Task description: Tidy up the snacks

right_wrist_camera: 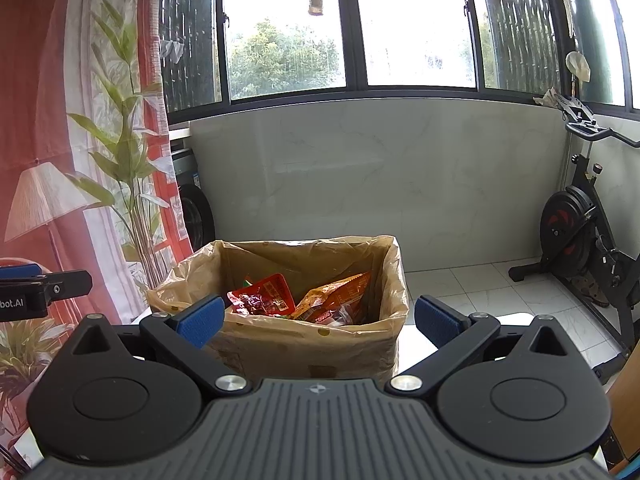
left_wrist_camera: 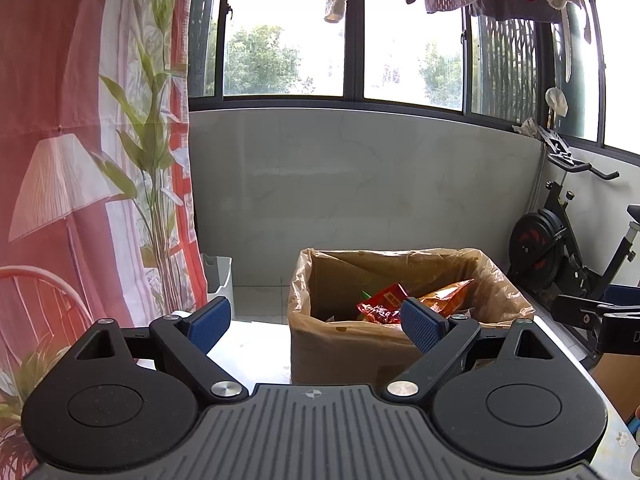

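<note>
Ribbed grey plastic housing fills the foreground of both wrist views, w/ matte black linkage arms and round steel pivot pins. Left gripper: blue cross-hatched pads spread wide, nothing between them. Right gripper: same blue textured pads, also wide apart and empty. Snacks sit inside a rectangular cardboard box lined w/ a crinkly translucent tan plastic bag, on a white table just ahead of both grippers. Red foil packet and orange foil packet lie on top; print too blurred to read. Partial text "bot.AI" shows on the left gripper at the right view's left edge.
</note>
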{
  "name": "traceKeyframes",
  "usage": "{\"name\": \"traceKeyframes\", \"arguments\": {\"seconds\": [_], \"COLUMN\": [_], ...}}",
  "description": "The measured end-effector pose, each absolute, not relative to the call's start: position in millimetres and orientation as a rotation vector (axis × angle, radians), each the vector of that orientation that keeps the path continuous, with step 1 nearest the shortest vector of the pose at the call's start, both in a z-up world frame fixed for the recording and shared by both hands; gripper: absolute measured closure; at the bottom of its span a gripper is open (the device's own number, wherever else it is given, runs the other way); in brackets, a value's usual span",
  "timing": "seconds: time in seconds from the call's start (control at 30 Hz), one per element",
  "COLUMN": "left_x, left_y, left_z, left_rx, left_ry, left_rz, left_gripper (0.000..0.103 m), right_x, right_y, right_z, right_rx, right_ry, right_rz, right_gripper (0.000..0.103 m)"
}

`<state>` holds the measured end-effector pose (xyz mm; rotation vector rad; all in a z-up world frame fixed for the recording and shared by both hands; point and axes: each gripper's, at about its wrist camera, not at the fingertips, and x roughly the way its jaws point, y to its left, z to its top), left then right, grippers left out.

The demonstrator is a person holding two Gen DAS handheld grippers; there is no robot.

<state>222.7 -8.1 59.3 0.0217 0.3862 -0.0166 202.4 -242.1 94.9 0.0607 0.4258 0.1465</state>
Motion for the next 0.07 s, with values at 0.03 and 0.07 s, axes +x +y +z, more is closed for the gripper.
{"name": "traceKeyframes", "arguments": {"seconds": [0.03,0.07], "left_x": [222.9,223.0], "left_y": [-7.9,-7.7], "left_z": [59.3,58.9], "left_rx": [0.021,0.02], "left_ry": [0.386,0.387], "left_rz": [-0.014,-0.009], "left_gripper": [0.01,0.01], "right_x": [202.4,202.6], "right_y": [-242.2,-242.3], "right_z": [94.9,94.7], "right_rx": [0.061,0.062], "right_ry": [0.426,0.426], "right_rz": [0.146,0.146], "right_gripper": [0.0,0.0]}}
